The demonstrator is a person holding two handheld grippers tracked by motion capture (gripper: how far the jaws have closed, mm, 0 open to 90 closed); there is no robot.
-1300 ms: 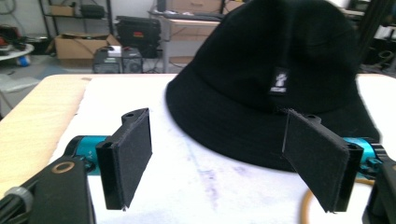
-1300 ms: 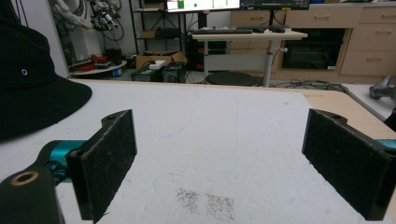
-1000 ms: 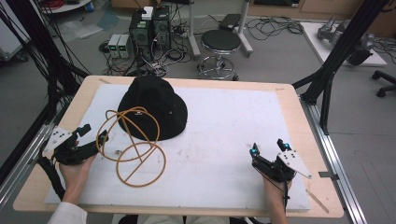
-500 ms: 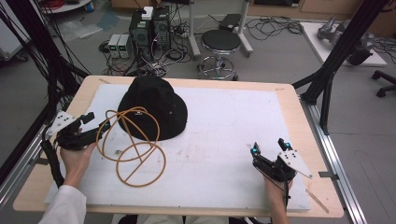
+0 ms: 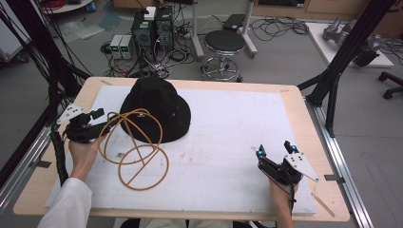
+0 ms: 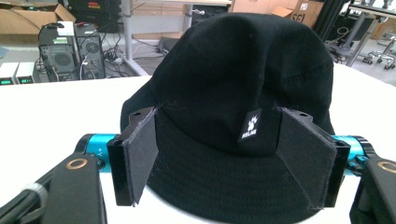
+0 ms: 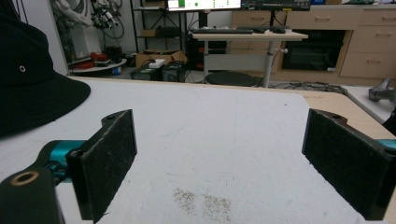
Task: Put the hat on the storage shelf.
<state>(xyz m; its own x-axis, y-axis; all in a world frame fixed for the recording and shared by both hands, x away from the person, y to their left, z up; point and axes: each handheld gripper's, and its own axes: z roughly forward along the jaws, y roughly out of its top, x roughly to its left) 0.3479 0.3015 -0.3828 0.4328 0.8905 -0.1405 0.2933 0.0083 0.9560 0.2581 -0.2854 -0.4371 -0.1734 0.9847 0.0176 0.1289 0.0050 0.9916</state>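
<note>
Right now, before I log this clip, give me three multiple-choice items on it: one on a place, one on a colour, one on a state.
1. Where does the hat sit on the white mat?
A. far left part
B. near right corner
C. dead centre

2. What colour is the looped cord beside the hat?
A. blue
B. orange-tan
C. white

3. How do the right gripper's jaws stand?
A. shut on the cord
B. shut on the hat brim
C. open with only bare mat between them

Answers:
1 A, since the high view shows the hat toward the far left of the mat, near the left gripper.
2 B, since the loops read orange-tan against the white mat.
3 C, since the right gripper view shows both pads wide apart over bare mat.
</note>
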